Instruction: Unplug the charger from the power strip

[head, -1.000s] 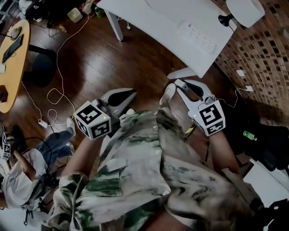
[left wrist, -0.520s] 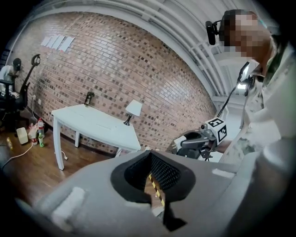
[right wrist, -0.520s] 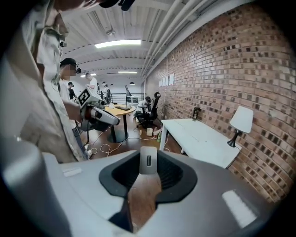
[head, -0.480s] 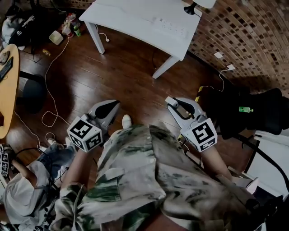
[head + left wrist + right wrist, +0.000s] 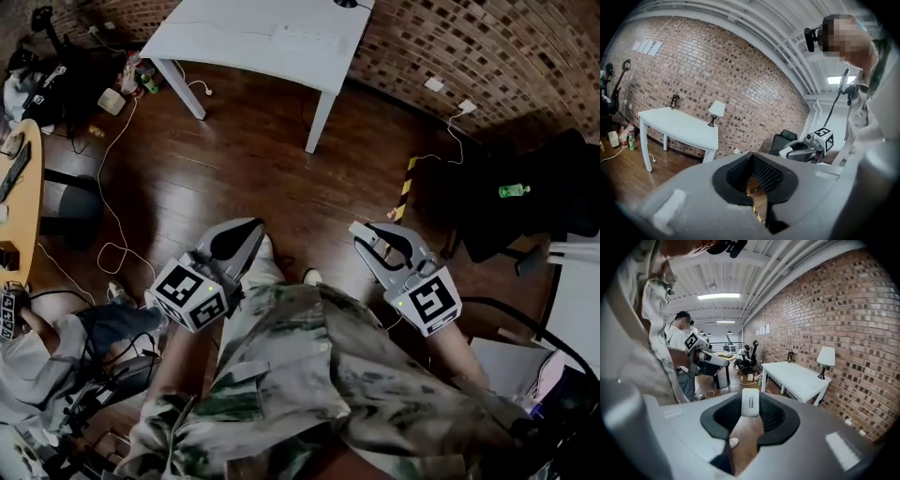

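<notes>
Head view: steeply down over left gripper (image 5: 246,234), right gripper (image 5: 375,236). Gripper views: near level along own jaws. All three share white rectangular table (image 5: 253,37) (image 5: 679,125) (image 5: 797,373), red brick wall (image 5: 450,47) (image 5: 717,70) (image 5: 825,310).

Glossy wooden floor (image 5: 272,159), rough brick wall (image 5: 469,37)

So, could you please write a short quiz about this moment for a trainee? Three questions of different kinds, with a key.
1. True or false: the left gripper holds the charger.
2. Which thing stands on the white table? A) a lamp B) a green bottle C) a keyboard
3. Fill in the gap: the wall behind the table is built of ____.

Key
1. False. The charger sits between the jaws of the right gripper, and the left gripper is shut on nothing.
2. A
3. brick
</notes>
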The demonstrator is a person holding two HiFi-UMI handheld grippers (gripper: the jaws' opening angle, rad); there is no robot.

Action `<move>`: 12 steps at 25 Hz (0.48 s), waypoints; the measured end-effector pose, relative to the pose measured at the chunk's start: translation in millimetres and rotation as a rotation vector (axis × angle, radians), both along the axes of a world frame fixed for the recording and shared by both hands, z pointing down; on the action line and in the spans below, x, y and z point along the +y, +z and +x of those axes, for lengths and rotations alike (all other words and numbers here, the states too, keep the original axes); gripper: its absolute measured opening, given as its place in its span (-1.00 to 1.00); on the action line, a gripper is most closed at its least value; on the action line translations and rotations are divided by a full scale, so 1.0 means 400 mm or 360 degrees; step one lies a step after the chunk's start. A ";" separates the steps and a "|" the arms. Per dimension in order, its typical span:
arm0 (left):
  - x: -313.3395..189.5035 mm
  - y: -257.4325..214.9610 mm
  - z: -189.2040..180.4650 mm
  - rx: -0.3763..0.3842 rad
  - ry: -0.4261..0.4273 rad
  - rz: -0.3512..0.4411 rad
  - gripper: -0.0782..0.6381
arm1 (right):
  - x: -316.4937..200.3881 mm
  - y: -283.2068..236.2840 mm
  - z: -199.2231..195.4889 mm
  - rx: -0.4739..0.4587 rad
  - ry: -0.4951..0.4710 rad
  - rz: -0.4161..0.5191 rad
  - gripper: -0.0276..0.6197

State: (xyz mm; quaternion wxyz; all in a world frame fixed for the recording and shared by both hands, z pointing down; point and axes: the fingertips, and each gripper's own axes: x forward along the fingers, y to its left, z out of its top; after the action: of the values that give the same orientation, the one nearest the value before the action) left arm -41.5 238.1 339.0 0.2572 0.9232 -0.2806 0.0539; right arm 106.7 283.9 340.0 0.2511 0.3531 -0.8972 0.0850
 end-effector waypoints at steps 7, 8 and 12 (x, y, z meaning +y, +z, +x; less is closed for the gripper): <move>0.173 0.042 0.090 -0.0068 0.0017 0.0002 -0.77 | 0.180 0.021 0.082 0.0011 -0.0065 0.0006 -0.59; 0.187 0.044 0.097 -0.0097 0.0013 0.0012 -0.77 | 0.193 0.022 0.090 0.0001 -0.0065 0.0006 -0.59; 0.220 0.027 0.108 -0.0118 -0.0019 0.0064 -0.77 | 0.222 0.012 0.108 -0.0012 -0.0083 0.0043 -0.59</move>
State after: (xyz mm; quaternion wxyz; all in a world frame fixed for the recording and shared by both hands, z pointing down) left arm 1.8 326.0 349.8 0.2283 0.9238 -0.2965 0.0809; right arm 149.7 372.7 345.0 0.2450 0.3325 -0.9082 0.0675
